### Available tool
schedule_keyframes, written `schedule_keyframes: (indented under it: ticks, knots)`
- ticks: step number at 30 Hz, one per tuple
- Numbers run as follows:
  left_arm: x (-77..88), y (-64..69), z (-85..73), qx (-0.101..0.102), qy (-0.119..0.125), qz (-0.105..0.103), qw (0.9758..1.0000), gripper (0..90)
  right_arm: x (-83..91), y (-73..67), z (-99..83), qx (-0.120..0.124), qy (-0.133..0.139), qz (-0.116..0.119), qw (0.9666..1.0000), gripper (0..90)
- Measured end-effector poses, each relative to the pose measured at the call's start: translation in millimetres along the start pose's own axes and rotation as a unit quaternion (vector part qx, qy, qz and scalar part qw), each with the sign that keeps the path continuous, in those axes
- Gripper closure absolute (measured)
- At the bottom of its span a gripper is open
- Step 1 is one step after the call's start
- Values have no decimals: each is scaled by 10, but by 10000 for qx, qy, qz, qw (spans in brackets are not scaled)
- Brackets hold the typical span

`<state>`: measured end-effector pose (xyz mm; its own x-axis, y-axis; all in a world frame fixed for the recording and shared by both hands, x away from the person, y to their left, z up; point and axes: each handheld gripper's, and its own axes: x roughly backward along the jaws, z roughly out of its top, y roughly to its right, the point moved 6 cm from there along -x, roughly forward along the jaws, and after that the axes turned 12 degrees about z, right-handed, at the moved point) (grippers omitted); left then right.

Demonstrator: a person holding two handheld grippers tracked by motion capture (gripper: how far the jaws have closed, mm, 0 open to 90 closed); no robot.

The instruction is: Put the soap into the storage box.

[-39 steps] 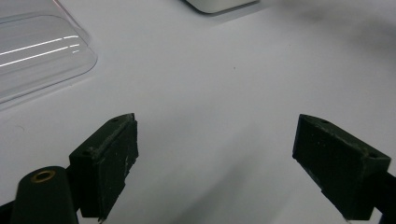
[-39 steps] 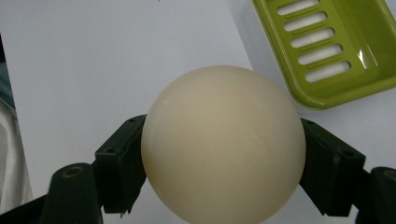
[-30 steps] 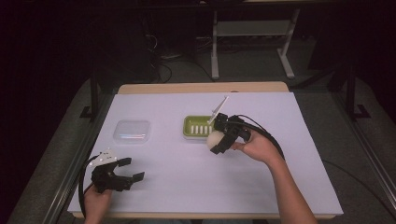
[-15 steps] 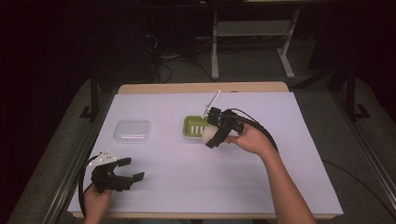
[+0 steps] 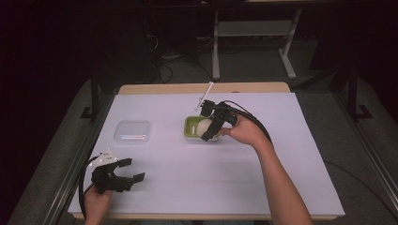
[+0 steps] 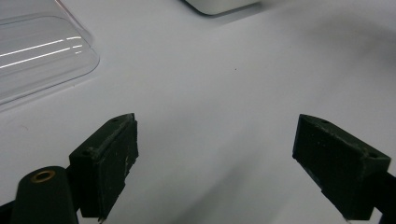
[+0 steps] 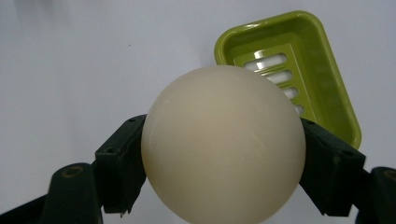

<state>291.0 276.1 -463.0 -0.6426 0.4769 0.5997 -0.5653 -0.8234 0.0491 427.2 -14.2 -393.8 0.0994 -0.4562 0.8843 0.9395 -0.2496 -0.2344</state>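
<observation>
ball now over slotted dish

Both grippers are black; the left gripper, lower left of the high view, has blocky jaws, a brass-coloured rivet, white markings on top; a black cable loops from the right gripper; forearms bare.

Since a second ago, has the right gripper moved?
Yes. The right gripper, shut on the cream ball, has shifted away from the person, and now sits over the green dish.
</observation>
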Motion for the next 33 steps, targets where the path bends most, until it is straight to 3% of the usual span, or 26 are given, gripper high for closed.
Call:
schedule_keyframes:
  ticks: [18, 33]
  knots:
    - [5, -4, 1, 65, 15, -7, 10000, 136, 8, 150, 280, -12, -9, -45, 10000, 237]
    - [-1, -4, -2, 62, 9, -16, 10000, 136, -132, 368, 292, -263, 25, -43, 9996, 237]
